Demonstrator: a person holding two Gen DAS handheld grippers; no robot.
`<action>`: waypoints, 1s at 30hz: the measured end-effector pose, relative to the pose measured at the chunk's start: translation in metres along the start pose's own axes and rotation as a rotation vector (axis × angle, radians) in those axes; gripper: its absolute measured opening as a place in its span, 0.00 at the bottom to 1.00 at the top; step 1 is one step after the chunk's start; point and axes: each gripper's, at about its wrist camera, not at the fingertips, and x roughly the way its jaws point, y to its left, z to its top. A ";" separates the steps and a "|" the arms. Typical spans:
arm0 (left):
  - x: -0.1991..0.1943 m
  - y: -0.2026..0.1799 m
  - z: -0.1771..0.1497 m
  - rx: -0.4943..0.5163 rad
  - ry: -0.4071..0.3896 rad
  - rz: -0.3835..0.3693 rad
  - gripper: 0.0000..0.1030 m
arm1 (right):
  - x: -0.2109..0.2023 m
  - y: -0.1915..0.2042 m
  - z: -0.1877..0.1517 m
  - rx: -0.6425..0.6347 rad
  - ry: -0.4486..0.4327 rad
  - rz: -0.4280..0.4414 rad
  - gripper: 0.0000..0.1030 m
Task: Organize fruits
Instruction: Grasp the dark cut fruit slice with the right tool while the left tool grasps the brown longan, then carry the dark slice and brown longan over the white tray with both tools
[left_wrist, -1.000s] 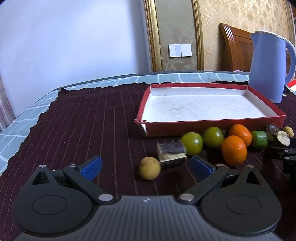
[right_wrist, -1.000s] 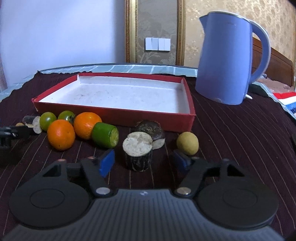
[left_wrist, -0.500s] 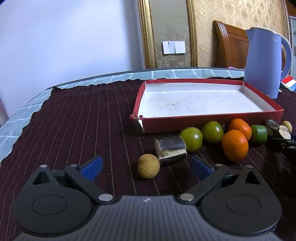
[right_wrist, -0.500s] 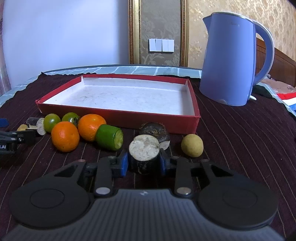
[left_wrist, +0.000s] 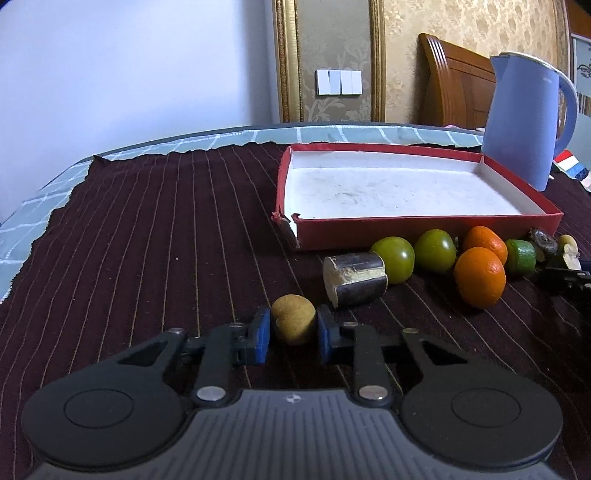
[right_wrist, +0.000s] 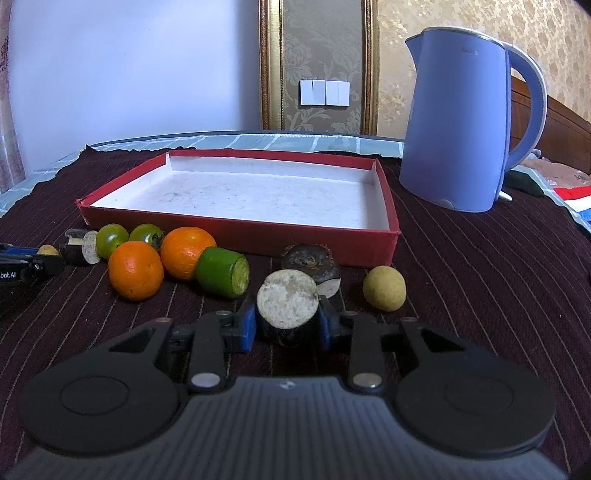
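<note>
Tan fruit (left_wrist: 293, 318) clamped in low, down-tilted left claw (left_wrist: 291, 332).

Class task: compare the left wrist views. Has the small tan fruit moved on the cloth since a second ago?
No. The small tan fruit keeps its place beside the dark cut cylinder; only the left gripper has just closed its jaws on it.

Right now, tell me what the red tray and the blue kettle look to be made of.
Red tray: likely cardboard, matte; its near-left corner is torn and frayed in the left wrist view, and its white lining is scuffed.
Blue kettle: probably plastic, smooth satin shell with soft highlights; metal under the coating can't be ruled out.
</note>
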 end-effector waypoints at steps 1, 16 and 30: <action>-0.002 0.000 -0.001 -0.001 -0.007 -0.002 0.25 | 0.000 0.000 0.000 -0.001 0.000 0.001 0.29; -0.014 -0.036 0.013 0.032 -0.059 -0.016 0.25 | -0.010 -0.001 0.003 0.000 -0.034 0.014 0.30; 0.003 -0.076 0.044 0.054 -0.076 -0.024 0.25 | -0.003 0.010 0.030 0.008 -0.083 0.035 0.30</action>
